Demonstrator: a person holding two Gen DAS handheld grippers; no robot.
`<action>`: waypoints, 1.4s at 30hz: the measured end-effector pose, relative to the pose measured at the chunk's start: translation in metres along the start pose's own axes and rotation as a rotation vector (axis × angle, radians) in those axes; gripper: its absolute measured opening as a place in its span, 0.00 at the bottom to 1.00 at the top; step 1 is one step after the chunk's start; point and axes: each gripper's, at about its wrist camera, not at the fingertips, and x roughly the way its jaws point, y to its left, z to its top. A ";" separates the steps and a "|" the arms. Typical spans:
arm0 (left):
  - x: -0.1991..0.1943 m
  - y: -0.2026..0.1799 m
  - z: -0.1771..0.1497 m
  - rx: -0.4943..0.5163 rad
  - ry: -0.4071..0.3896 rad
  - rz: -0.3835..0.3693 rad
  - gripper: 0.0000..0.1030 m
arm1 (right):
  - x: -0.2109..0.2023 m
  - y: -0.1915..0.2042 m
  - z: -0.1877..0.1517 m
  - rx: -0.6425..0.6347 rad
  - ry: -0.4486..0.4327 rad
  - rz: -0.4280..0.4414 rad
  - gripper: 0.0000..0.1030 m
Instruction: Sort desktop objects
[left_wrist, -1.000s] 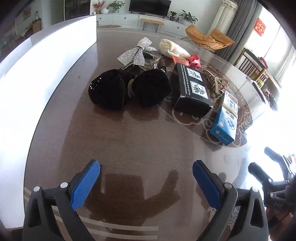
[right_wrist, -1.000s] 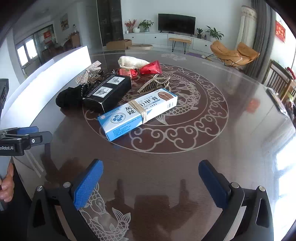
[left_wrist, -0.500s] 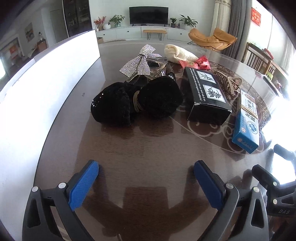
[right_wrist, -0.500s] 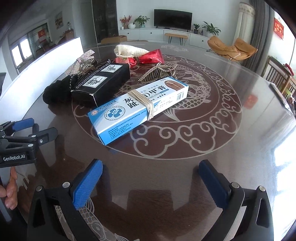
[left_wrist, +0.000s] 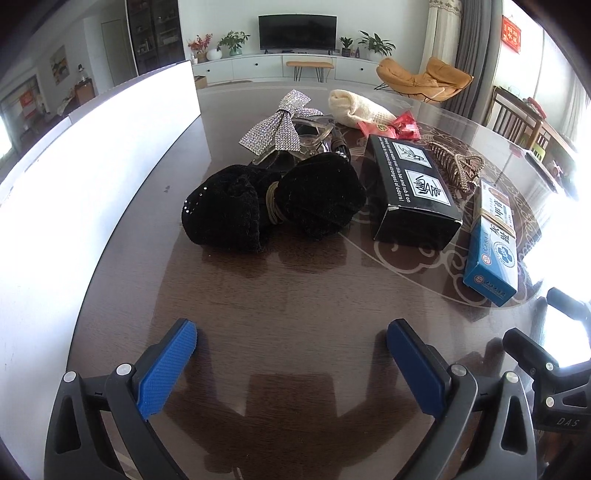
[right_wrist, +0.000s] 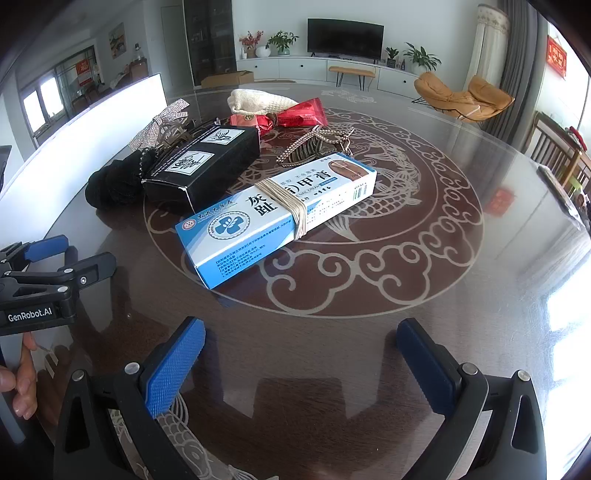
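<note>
Grippers both hang wide open over the table (right_wrist: 424, 325), holding nothing: left gripper (left_wrist: 291, 363), right gripper (right_wrist: 301, 363). Blue box (right_wrist: 275, 212) sits just ahead of the right one, black box (left_wrist: 410, 190) beside it, black bow (left_wrist: 273, 201) further left, maybe touching.

In the right wrist view, much of the black bow (right_wrist: 110, 184) is hidden behind the black box (right_wrist: 201, 164), and the silver bow (right_wrist: 159, 123) is partly covered by the same box. The clear item (left_wrist: 310, 134) under the silver bow cannot be identified. The hand (right_wrist: 20, 384) is cut off by the left edge, with only 2 or 3 fingers seen.
</note>
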 end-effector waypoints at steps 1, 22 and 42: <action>0.000 0.000 0.000 0.000 0.000 0.000 1.00 | 0.000 0.000 0.000 0.000 0.000 0.000 1.00; 0.000 -0.002 0.002 -0.005 -0.005 0.005 1.00 | -0.001 0.000 0.001 0.000 0.000 -0.001 1.00; 0.001 -0.002 0.002 -0.005 -0.005 0.005 1.00 | 0.000 0.000 0.001 0.001 0.000 -0.001 1.00</action>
